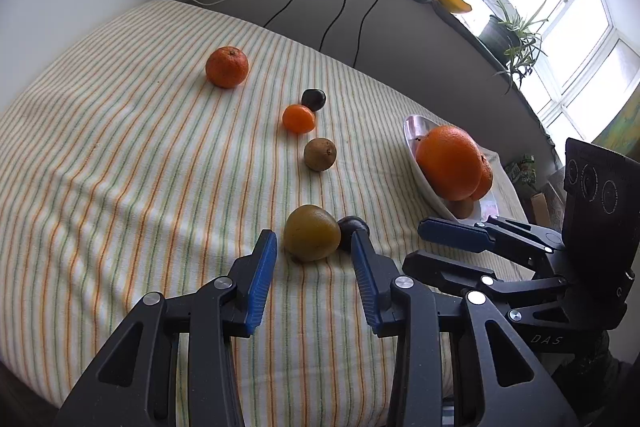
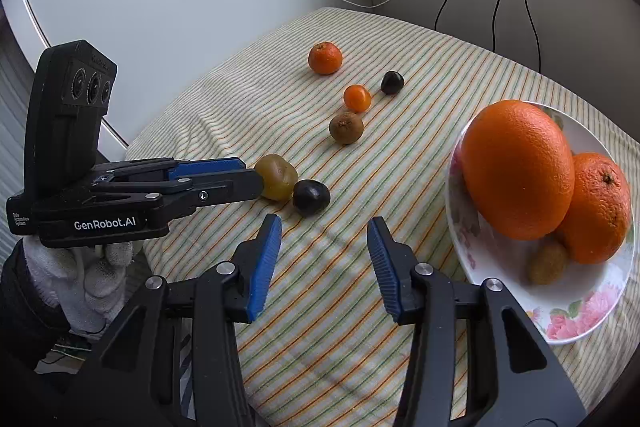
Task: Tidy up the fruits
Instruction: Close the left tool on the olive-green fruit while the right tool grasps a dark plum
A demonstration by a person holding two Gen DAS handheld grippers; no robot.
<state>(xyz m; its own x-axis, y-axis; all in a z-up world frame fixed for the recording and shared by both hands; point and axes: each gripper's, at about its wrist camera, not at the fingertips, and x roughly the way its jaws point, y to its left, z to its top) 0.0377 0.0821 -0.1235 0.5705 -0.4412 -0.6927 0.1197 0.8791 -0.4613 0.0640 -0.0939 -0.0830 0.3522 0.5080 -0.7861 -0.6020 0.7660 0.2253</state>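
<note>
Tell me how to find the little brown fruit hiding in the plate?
Look at the white flowered plate on the striped tablecloth. Two oranges sit in it, a big orange and a smaller orange. Tucked at their base, nearest the right gripper, is the small brown fruit: dull, fuzzy-looking and far smaller than both.

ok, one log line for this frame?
left hand-held gripper: open, at yellow-green fruit | right hand-held gripper: open, empty | plate: three fruits | cloth: six loose
</note>
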